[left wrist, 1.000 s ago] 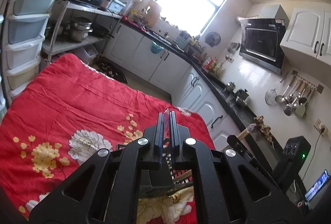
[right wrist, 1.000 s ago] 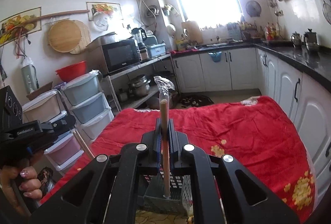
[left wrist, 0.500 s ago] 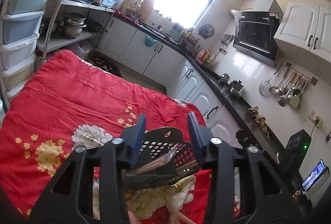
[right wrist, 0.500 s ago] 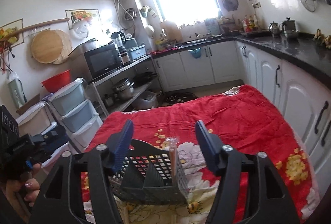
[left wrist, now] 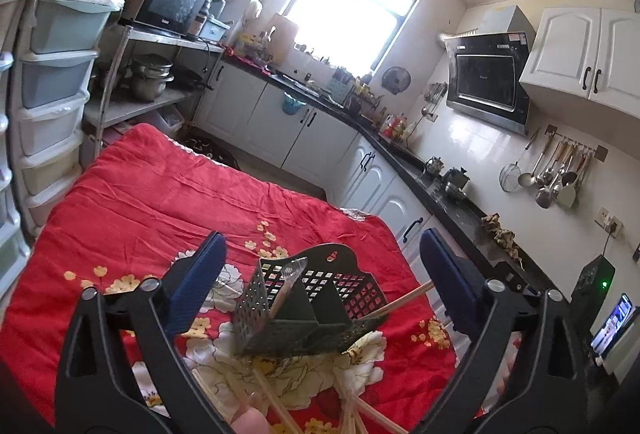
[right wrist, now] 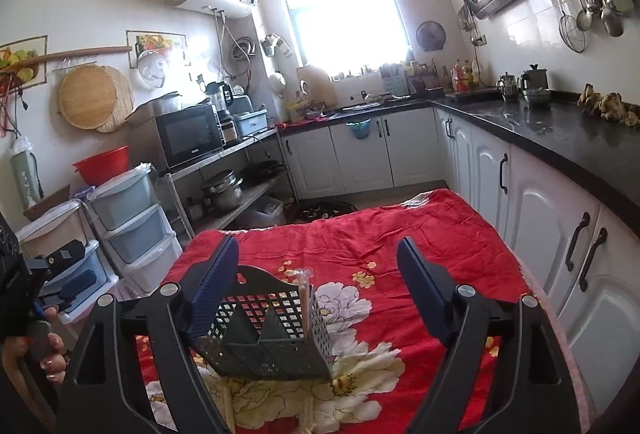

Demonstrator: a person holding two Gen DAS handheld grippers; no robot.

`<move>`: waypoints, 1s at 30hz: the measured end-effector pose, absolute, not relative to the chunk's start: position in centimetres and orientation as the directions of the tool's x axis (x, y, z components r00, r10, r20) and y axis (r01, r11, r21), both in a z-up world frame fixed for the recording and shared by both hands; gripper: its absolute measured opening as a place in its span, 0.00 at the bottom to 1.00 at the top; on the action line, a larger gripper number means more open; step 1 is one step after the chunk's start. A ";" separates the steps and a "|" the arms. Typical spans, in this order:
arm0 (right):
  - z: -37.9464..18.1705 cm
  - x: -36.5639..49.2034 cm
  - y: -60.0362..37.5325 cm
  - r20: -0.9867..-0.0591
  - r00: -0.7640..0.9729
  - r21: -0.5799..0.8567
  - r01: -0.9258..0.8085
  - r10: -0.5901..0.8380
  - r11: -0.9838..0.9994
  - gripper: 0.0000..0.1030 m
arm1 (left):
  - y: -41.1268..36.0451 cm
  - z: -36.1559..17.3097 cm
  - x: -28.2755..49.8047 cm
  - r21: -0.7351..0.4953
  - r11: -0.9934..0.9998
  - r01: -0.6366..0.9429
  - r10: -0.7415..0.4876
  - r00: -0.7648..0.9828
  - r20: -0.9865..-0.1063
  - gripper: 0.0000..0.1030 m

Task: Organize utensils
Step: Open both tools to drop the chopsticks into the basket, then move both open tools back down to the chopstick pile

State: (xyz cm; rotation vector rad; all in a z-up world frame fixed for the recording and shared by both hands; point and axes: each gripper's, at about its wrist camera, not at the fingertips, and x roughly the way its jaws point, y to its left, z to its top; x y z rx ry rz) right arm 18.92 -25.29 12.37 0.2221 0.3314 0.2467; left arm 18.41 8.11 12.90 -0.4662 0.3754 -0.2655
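Both pairs of jaws have just been opening, and the wrapped chopsticks clamped in them a second ago are now released into the holder. Nothing is held by the left gripper (left wrist: pixel 322 284) or the right gripper (right wrist: pixel 316 284), each spread wide. More loose chopsticks (left wrist: pixel 276 408) are seen lying nearest on the red floral cloth (left wrist: pixel 132 209). Beyond them the dark perforated utensil holder (left wrist: pixel 308 308) is set, with a wrapped pair of chopsticks (right wrist: pixel 305 300) standing inside it. White cabinets (right wrist: pixel 360 157) are seen farthest.

No legible text; microwave (right wrist: pixel 188 133) badge too small to read.
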 end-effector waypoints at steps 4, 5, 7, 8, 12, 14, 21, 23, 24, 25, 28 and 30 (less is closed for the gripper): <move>12.5 17.7 -25.8 -0.285 0.916 0.260 -0.211 0.283 0.942 0.79 | 8.0 13.0 17.1 -0.476 0.866 0.156 -0.312 0.911 -0.269 0.90; 12.4 17.3 -26.0 -0.285 0.915 0.261 -0.214 0.286 0.941 0.79 | 8.0 13.0 16.8 -0.475 0.867 0.153 -0.306 0.914 -0.265 0.90; 12.4 17.0 -26.1 -0.285 0.913 0.262 -0.219 0.292 0.940 0.79 | 8.1 12.9 16.2 -0.475 0.868 0.146 -0.298 0.918 -0.263 0.90; 12.4 16.7 -26.2 -0.287 0.911 0.261 -0.222 0.295 0.939 0.79 | 8.1 12.7 15.9 -0.478 0.866 0.144 -0.297 0.919 -0.260 0.90; 12.0 15.5 -26.0 -0.297 0.903 0.242 -0.243 0.310 0.939 0.79 | 8.4 11.9 14.6 -0.483 0.866 0.129 -0.283 0.923 -0.261 0.90; 11.7 14.9 -25.9 -0.305 0.898 0.234 -0.253 0.318 0.939 0.79 | 8.6 11.3 14.2 -0.494 0.862 0.115 -0.277 0.922 -0.269 0.90; 9.9 13.6 -25.0 -0.353 0.868 0.212 -0.291 0.351 0.933 0.79 | 8.7 9.3 13.2 -0.505 0.859 0.083 -0.270 0.912 -0.308 0.90; 9.2 13.3 -24.7 -0.369 0.856 0.212 -0.302 0.362 0.929 0.79 | 8.7 8.8 13.0 -0.503 0.861 0.073 -0.266 0.908 -0.323 0.90; 8.9 13.2 -24.5 -0.378 0.850 0.209 -0.307 0.367 0.928 0.79 | 8.7 8.5 12.9 -0.502 0.862 0.072 -0.267 0.905 -0.330 0.90; 8.6 13.2 -24.4 -0.388 0.845 0.206 -0.311 0.369 0.928 0.79 | 8.7 8.3 12.8 -0.497 0.865 0.071 -0.268 0.902 -0.337 0.90; 7.5 13.0 -23.7 -0.421 0.825 0.196 -0.322 0.376 0.926 0.79 | 8.3 7.4 12.6 -0.496 0.866 0.065 -0.272 0.893 -0.358 0.90; 6.9 12.8 -23.3 -0.437 0.813 0.193 -0.332 0.384 0.923 0.79 | 8.1 6.7 12.5 -0.501 0.863 0.063 -0.281 0.884 -0.374 0.90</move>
